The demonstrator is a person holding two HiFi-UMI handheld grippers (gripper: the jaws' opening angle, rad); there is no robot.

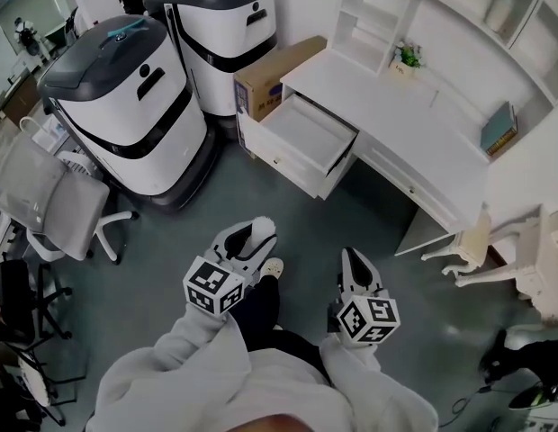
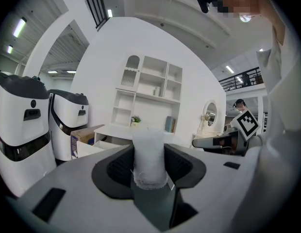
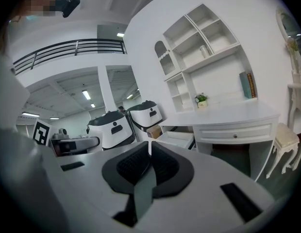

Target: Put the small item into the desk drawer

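Small item [image 2: 149, 154]: white, roughly cylindrical, soft-looking, with a frayed lower edge. It stands upright between the pads of the left gripper [image 1: 247, 241], its top past the jaw tips. The jaws are partly closed and press on it from both sides: gripped, off any surface.

Right gripper [image 3: 149, 148]: jaws closed together, nothing between them.

Drawer [image 1: 306, 138]: pulled out of the white bench [image 1: 396, 124], inside bare. It lies ahead of the left jaws and well apart from them, with open floor between.

Step in hand (judgement): carry phase. The pick is done, the drawer is already open, and the item is not yet placed.

Next move calls for bringing the left jaws over the drawer opening, lowering them inside its walls, then opening them. The item looks compressible, so it may cling to a pad on release.
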